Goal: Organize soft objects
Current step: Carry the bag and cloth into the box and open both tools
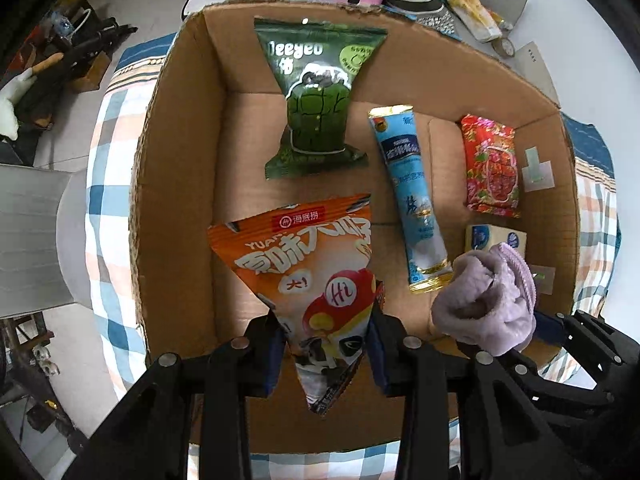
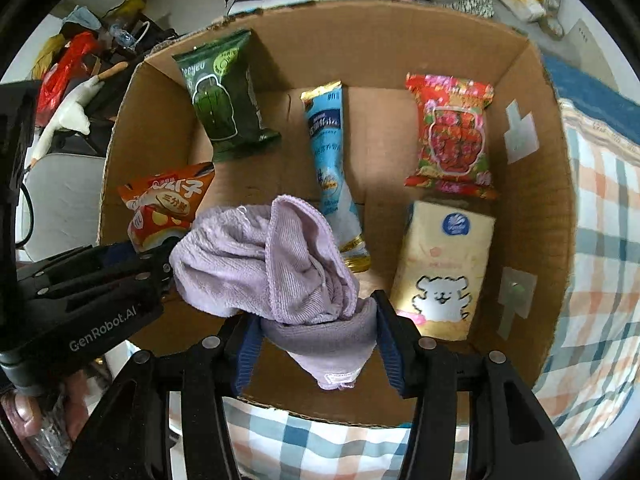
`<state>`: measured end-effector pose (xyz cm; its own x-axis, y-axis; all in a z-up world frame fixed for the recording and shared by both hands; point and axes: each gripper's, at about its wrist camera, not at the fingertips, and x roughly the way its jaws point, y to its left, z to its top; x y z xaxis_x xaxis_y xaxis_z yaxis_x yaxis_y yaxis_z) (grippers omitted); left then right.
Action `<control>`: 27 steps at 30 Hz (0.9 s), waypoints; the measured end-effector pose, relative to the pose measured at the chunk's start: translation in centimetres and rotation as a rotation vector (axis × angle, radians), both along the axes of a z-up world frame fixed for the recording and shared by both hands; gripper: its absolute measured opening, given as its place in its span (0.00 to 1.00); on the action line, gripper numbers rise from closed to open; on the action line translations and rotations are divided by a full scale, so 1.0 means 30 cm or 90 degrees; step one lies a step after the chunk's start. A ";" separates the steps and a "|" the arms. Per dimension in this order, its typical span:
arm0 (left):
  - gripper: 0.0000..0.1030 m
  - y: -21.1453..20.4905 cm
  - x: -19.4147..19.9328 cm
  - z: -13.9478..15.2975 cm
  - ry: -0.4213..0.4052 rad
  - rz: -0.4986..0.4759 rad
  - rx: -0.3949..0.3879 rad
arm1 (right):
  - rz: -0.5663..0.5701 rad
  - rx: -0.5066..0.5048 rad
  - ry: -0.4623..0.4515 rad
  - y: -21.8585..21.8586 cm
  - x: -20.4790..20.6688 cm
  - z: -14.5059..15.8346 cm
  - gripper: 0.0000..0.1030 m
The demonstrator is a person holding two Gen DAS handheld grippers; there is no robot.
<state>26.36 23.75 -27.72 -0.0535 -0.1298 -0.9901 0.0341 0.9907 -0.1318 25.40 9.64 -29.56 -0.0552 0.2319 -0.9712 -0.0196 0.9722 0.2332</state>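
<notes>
Right wrist view: my right gripper squeezes one purple towel, my left gripper one orange bag, over the box. Four packs lie inside; bare floor near its front edge.

Open cardboard box directly on checked bedding.
</notes>
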 end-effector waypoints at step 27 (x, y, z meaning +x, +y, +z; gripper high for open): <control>0.71 -0.017 -0.093 0.254 -0.138 0.013 0.048 | -0.037 -0.084 -0.092 -0.140 -0.055 0.196 0.99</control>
<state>23.58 23.24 -20.09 0.1633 -0.0540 -0.9851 0.0337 0.9982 -0.0492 23.75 5.43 -23.66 0.0967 0.1001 -0.9903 0.0134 0.9947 0.1018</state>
